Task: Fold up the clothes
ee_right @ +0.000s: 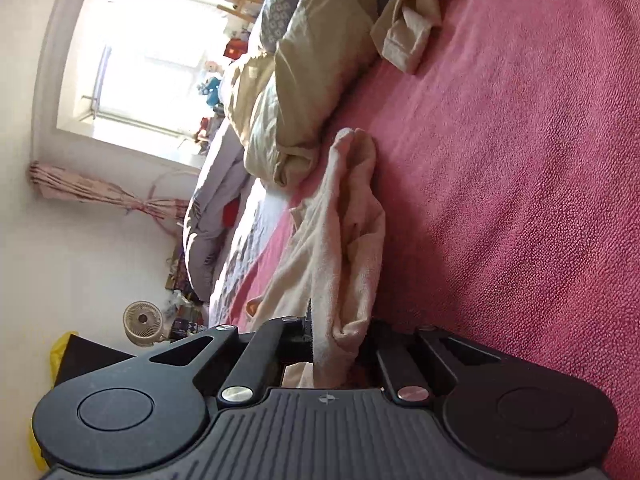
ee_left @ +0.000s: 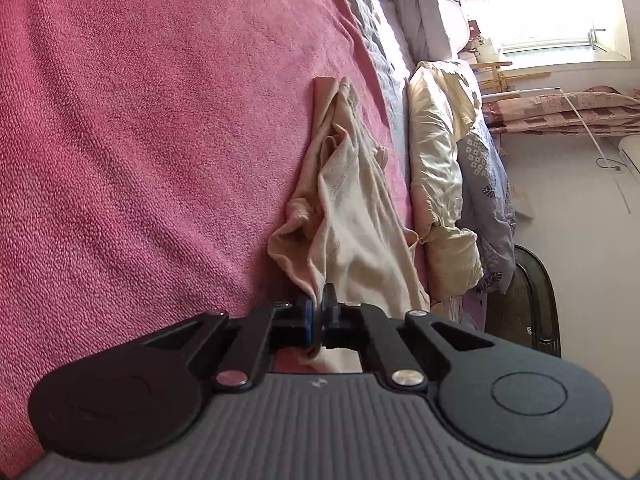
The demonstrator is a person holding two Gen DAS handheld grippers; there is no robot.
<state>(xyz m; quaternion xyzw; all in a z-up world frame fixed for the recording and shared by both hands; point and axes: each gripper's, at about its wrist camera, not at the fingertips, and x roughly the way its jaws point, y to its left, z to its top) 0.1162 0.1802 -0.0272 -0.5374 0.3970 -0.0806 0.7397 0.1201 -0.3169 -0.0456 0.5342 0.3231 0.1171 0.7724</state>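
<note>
A crumpled beige garment (ee_left: 348, 192) lies on the pink bedspread (ee_left: 140, 140). In the left wrist view my left gripper (ee_left: 319, 312) is shut on its near edge, with a thin fold pinched between the blue pads. In the right wrist view the same beige garment (ee_right: 344, 240) runs away from me in a bunched ridge. My right gripper (ee_right: 340, 336) is shut on a thick fold of it, which fills the space between the fingers. Both views are rolled sideways.
A cream quilt (ee_left: 436, 160) and a grey patterned duvet (ee_left: 488, 184) are piled beyond the garment. Another beige cloth (ee_right: 408, 28) lies farther along the pink bedspread (ee_right: 520, 180). A bright window (ee_right: 152, 60), a tied curtain (ee_right: 100, 192) and a small fan (ee_right: 142, 322) stand past the bed.
</note>
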